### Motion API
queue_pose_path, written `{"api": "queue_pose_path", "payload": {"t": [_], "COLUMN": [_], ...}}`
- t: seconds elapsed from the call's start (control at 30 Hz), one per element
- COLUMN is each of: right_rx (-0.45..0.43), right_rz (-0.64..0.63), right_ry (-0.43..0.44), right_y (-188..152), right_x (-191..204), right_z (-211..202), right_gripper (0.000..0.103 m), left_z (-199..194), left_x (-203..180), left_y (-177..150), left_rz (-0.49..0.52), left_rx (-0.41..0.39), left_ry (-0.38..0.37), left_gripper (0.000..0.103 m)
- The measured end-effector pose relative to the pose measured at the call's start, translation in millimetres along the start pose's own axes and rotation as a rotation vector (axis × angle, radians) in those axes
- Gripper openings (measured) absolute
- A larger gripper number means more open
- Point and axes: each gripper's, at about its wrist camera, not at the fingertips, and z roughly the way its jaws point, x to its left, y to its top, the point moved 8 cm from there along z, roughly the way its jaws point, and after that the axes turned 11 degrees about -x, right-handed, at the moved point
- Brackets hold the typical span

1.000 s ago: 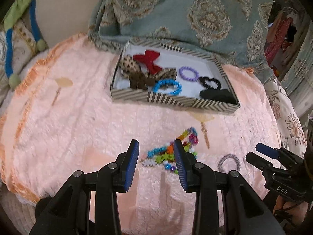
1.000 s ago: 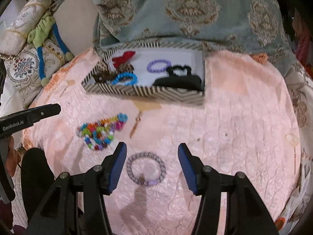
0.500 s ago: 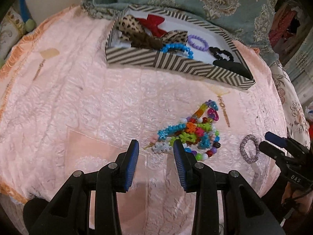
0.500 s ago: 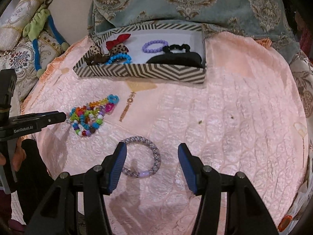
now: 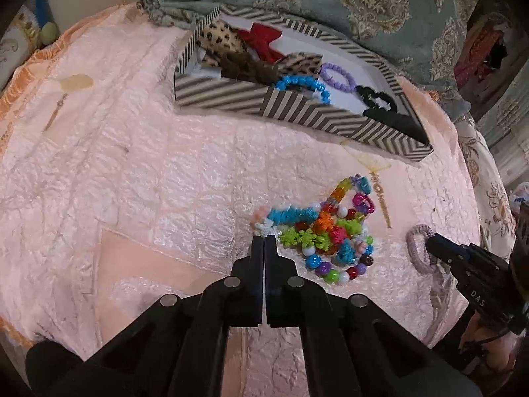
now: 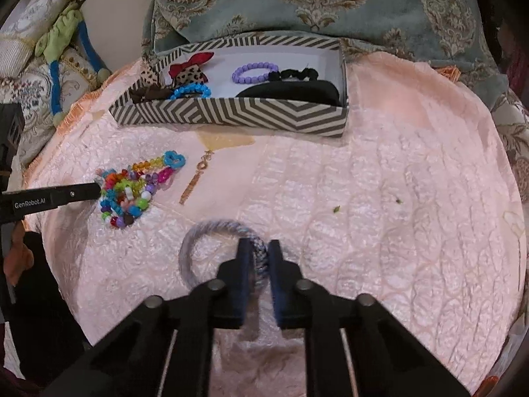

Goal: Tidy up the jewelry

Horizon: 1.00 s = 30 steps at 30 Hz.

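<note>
Slippage threatens both grips: left claw, jaws just closed, pinches only the near-left tip of the bead tangle, while right claw clamps the grey bracelet thinly.

Your left gripper points steeply down, jaws just closed, fingers meeting at the tips. Your right gripper also pitches down, jaws just closed with a narrow gap remaining, pads pinching. In the left view, it enters from 4 o'clock.
</note>
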Motion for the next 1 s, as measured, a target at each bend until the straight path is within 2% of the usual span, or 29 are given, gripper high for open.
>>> {"api": "queue_pose_path", "payload": {"t": [0.17,0.53,0.57,0.63,0.67,0.8,0.9,0.93,1.0], "right_rx": [-0.049,-0.044,-0.041,-0.038,-0.037,-0.029,-0.023,-0.021,-0.021], "right_rz": [0.009,-0.003,-0.001,0.008,0.011,0.010,0.013,0.015,0.017], "right_ry": [0.014,0.050,0.051,0.058,0.061,0.071,0.076,0.078,0.080], "right_y": [14,15,15,14,14,13,11,11,11], "right_x": [1,11,11,12,12,16,17,17,18], "right_z": [-18,-28,-27,-26,-26,-24,-23,-23,-23], "right_gripper": [0.008,0.008,0.008,0.008,0.008,0.008,0.008,0.008,0.008], "left_z": [-23,-11,-11,-8,-6,9,16,18,19], "left_x": [-5,-2,0,6,8,9,4,4,2], "left_y": [18,9,9,10,10,4,5,4,3], "left_rz": [0.026,-0.028,-0.045,-0.091,-0.099,-0.053,-0.010,-0.002,0.034], "left_rx": [-0.059,-0.025,-0.025,-0.029,-0.029,0.001,-0.018,-0.017,-0.016], "left_ry": [-0.015,-0.020,-0.018,-0.014,-0.006,0.058,0.082,0.090,0.122], "left_gripper": [0.000,0.000,0.002,0.013,0.013,0.013,0.013,0.011,0.000]}}
